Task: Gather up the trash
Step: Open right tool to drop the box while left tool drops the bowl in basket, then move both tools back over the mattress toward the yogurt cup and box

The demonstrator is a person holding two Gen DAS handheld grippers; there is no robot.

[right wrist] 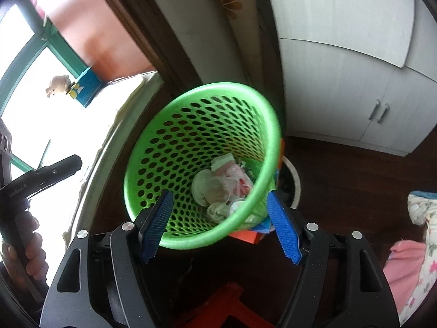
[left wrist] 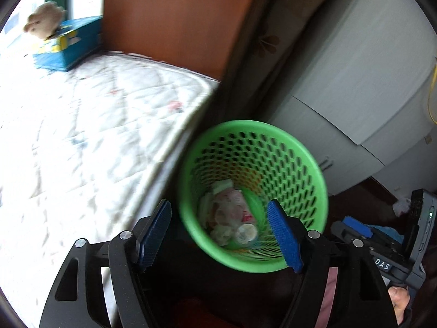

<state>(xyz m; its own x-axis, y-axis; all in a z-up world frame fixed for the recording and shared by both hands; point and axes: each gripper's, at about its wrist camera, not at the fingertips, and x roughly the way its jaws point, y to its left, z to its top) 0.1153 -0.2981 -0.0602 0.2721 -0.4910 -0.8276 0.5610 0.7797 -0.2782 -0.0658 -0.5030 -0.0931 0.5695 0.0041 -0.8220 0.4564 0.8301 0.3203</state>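
Beside the bed point(left wrist: 82, 125), both grippers' fingers point(left wrist: 154, 232) point(right wrist: 157, 224) gape empty; release trash only above the bin point(left wrist: 254, 191) at twelve o'clock.

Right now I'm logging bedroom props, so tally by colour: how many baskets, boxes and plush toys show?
Green basket: 1
Blue box: 1
Beige plush toy: 1
Total: 3
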